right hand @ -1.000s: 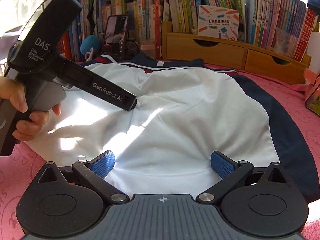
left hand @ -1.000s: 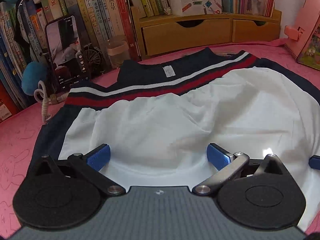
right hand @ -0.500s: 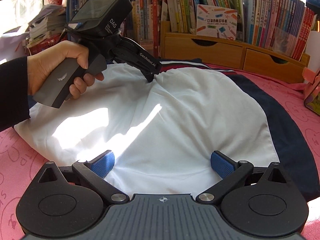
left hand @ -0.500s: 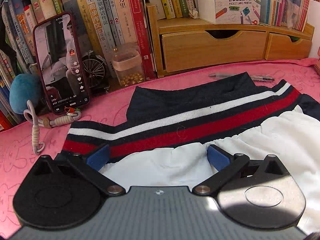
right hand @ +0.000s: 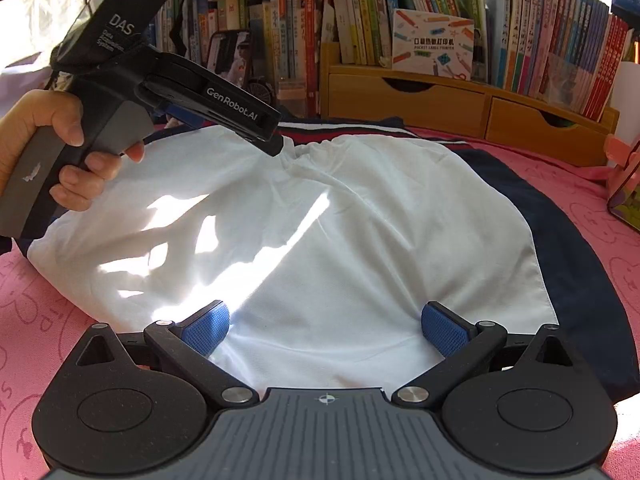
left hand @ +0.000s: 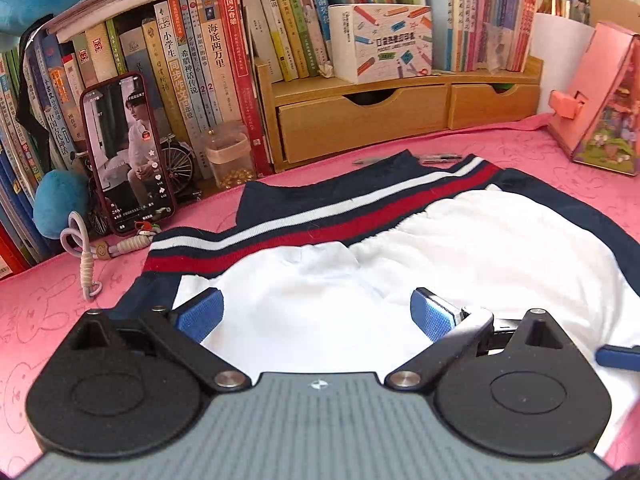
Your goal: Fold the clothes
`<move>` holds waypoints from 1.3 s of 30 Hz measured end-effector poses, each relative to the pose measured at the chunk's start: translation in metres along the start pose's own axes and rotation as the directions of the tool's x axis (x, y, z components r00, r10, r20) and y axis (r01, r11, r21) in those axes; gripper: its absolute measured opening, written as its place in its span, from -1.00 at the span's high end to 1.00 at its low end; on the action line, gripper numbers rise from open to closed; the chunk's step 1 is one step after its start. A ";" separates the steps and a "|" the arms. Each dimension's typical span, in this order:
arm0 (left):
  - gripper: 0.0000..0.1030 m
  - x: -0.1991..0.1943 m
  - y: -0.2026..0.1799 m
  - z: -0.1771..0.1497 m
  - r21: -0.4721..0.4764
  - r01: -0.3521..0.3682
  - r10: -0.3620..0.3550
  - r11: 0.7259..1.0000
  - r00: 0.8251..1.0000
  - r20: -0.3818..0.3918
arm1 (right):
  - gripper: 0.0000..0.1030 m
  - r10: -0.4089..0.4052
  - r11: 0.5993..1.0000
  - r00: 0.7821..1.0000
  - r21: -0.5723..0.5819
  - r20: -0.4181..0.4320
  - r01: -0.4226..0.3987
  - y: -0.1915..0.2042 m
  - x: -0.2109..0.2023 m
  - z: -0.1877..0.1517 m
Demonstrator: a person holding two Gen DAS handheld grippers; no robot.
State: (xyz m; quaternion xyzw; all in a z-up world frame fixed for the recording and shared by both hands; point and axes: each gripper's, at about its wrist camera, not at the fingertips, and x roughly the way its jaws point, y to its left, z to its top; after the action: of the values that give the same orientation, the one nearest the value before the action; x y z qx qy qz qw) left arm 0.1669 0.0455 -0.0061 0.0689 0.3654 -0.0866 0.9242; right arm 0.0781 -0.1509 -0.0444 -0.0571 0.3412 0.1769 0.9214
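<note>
I judge 1 fold made: the white part of the garment (right hand: pixel 320 216) lies doubled over its navy, striped part on the pink counter (left hand: pixel 48 300), with further folds left. My left gripper (left hand: pixel 316 312) has pulled back from the far edge since 0.5 s ago, its fingers spread and empty; the right gripper (right hand: pixel 326 328) stays at the near hem, fingers also apart, holding nothing.

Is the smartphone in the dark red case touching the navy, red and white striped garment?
Apart. In the left wrist view, bare pink tablecloth lies between the smartphone and the garment.
</note>
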 end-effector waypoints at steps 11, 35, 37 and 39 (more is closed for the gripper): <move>-1.00 0.020 -0.011 -0.010 0.099 -0.038 0.049 0.994 0.992 -0.119 | -1.00 0.000 1.000 1.000 -0.002 0.001 0.000 -0.001 -0.001 -0.001; -1.00 0.044 0.021 0.033 -0.044 -0.082 0.079 0.996 0.995 -0.068 | -1.00 -0.001 1.000 1.000 -0.002 0.003 0.001 0.001 0.000 -0.002; -1.00 0.023 0.016 0.017 -0.026 -0.069 0.068 0.997 0.996 -0.054 | -1.00 -0.001 1.000 1.000 -0.001 0.003 0.001 0.001 0.000 -0.002; -1.00 0.001 0.011 0.001 -0.014 -0.061 0.060 0.998 0.997 -0.041 | -1.00 -0.001 1.000 1.000 -0.001 0.003 0.001 0.001 0.000 -0.003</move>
State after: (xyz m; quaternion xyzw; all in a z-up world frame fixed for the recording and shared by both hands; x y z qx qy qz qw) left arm 0.1706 0.0556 -0.0056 0.0749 0.3822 -0.0544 0.9194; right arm 0.0762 -0.1503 -0.0465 -0.0576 0.3397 0.1770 0.9219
